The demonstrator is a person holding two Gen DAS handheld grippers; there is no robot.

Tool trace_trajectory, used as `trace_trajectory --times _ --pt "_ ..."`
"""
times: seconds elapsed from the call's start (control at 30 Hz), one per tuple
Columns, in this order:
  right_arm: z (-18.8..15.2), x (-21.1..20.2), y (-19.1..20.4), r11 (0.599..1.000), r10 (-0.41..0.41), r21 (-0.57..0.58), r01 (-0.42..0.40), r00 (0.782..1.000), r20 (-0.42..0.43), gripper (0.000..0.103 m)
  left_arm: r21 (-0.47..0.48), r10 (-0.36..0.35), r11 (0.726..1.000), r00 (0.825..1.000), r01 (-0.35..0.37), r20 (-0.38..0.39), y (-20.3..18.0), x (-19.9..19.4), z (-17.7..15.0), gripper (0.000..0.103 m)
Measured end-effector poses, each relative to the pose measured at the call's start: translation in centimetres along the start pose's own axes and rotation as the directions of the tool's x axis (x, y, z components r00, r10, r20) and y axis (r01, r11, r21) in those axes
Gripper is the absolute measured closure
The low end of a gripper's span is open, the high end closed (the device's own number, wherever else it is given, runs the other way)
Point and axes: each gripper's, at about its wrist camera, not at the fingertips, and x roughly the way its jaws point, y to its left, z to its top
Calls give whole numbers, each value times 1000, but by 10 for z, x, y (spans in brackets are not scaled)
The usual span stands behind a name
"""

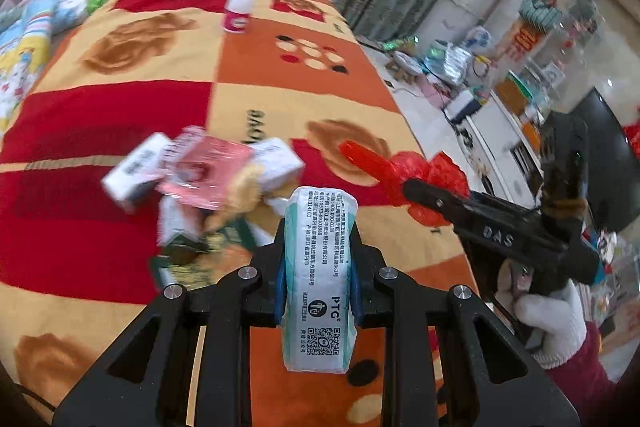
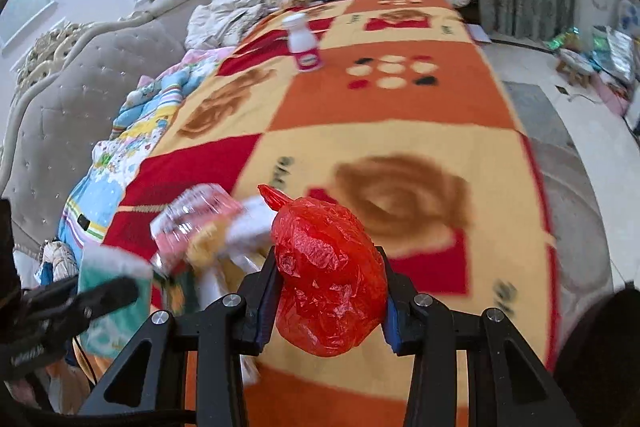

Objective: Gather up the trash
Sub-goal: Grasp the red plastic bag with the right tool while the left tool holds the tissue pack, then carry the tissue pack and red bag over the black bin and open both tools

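While my left gripper is clamped on a pale teal-and-white plastic-wrapped tissue pack, the pack's long axis runs straight along my fingers, its rounded far end pointing away from me over the bed and its near end, with the printed square code, hanging toward the camera. My jaws stand narrow, the blue pads pressing both of its flat sides. My right gripper is closed around a crumpled red plastic bag, a rounded lump with its twisted tail pointing up and to the left. Both things are held above the orange, red and cream patterned blanket. Just beyond them lies a blurred heap of small white boxes and pink wrappers. Farther off stands a small white bottle with a pink label, upright.
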Motion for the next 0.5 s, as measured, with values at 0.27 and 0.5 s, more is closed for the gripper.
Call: trace_trajectory --times 0.27,0.5 --pt "-44 -48 -64 994 -89 71 87 996 17 62 84 -38 996 998 42 -44 -62 28 -6 81" --pt "-73 -84 -116 977 -157 151 151 987 27 62 138 -92 985 993 102 -77 -116 50 -8 81"
